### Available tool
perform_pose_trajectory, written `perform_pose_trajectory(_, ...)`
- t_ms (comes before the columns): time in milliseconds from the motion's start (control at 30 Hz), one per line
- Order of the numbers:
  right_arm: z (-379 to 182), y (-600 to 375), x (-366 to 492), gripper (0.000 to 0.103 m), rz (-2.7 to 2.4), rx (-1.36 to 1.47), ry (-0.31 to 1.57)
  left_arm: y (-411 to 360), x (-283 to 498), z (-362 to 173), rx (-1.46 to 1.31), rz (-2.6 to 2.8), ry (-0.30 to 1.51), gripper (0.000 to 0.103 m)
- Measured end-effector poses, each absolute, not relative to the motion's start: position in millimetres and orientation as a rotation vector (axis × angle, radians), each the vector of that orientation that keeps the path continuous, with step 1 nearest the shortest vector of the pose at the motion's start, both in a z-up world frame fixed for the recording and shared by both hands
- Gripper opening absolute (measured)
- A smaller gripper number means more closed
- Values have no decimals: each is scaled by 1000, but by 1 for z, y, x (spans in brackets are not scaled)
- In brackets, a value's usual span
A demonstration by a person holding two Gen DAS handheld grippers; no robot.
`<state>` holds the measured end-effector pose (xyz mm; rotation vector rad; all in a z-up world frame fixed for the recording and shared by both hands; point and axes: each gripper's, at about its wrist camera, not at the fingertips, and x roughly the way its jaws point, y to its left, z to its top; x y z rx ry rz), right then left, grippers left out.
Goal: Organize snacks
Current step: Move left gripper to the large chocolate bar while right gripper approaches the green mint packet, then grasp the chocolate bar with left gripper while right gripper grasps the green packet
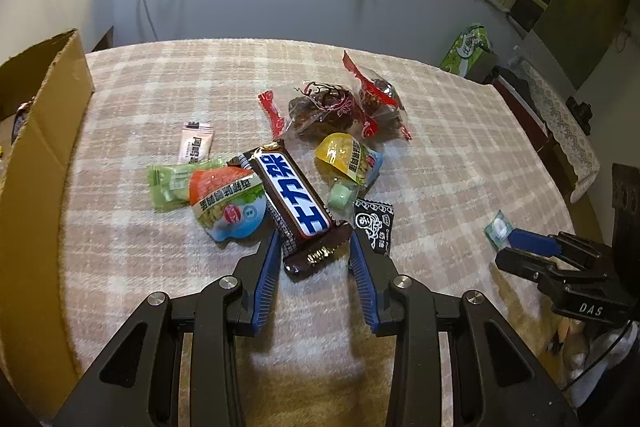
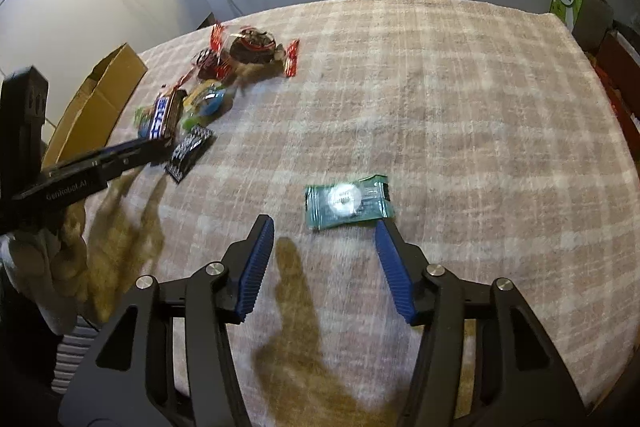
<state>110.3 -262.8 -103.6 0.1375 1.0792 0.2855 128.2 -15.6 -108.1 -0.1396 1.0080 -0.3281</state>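
Plaid cloth (image 1: 440, 155) in pink and cream covers the tabletop, with a grey wall behind it. Snacks lie in a heap toward its left side. Foremost is a brown chocolate bar (image 1: 294, 201) with white Chinese characters on a blue band, lying diagonally with its near end between the fingertips of the left gripper (image 1: 314, 247). The jaws stand apart on either side of that end; whether the blue pads (image 1: 267, 279) press the wrapper cannot be told. Under the bar's left side lies an orange-and-blue pouch (image 1: 226, 205) with Chinese print, then a green wrapper (image 1: 170, 185), and beyond them a small pink sachet (image 1: 195, 146). Right of the bar are a black-and-white packet (image 1: 374, 223) with a cartoon figure, a pale green candy (image 1: 342, 195) and a yellow pouch (image 1: 346, 157). Farther back sit two clear wrappers with red ends (image 1: 344, 107) holding dark contents.

A teal packet (image 2: 348, 203) with a white round label, its writing blurred, lies alone well right of the heap, toward the near edge. The right gripper (image 2: 324, 227), marked "DAS", hovers open there, one fingertip beside the packet's near right corner, nothing clamped.

A cardboard box (image 1: 52, 107) stands at the left edge. A green printed carton (image 1: 468, 51) sits beyond the far right corner. "Genrobot.AI" reads on the left gripper's side.
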Motion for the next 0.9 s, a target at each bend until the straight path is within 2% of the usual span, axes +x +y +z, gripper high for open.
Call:
perform_pose_trajectory(367, -106, -252, 142, 52, 243, 100, 1055, -8, 149, -108, -146, -286, 1000, 35)
perform_pose_trajectory(467, -106, -249, 147, 52, 224, 68, 1050, -6, 156, -107, -157, -281, 1000, 42)
perform_pose_trajectory(900, -110, -233, 157, 51, 200, -34, 1034, -17, 169, -111, -66, -244, 982, 41)
